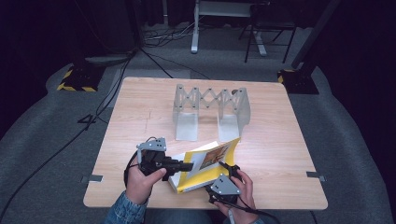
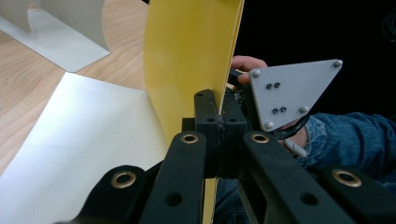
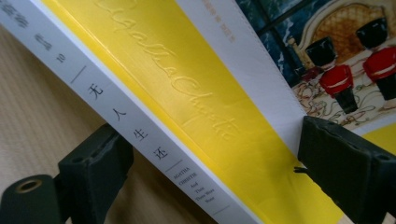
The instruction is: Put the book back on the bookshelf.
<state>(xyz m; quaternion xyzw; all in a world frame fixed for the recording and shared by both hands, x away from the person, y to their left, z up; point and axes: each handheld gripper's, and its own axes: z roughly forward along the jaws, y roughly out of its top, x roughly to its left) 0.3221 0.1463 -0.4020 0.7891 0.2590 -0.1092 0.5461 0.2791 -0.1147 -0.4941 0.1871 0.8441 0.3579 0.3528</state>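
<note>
So the yellow book (image 1: pixel 205 169) sits at the near edge of the wooden table (image 1: pixel 280 140), right in front of the person, w/ its front cover (image 1: pixel 215 156) lifted up off the pages like a flap. The left gripper (image 1: pixel 187 165) comes in from the left side and its jaws are pinched together on the edge of that yellow cover; in the left gripper view the cover (image 2: pixel 191 65) stands upright btwn the two black pads w/ no gap, and a plain white page (image 2: pixel 88 144) lies flat below it. The right gripper (image 1: pixel 226 171) is at the book's near right corner, jaws spread wide either side of the spine; in the right gripper view the white spine strip (image 3: pixel 130 126) w/ printed characters runs diagonally btwn the jaws, and neither pad looks to press on it, tho the right one is v. close to the cover edge. Further back, mid-table, is a grey metal expanding bookend rack (image 1: pixel 211 112), well apart from the book. Denim sleeves at the bottom of the high view.
</note>
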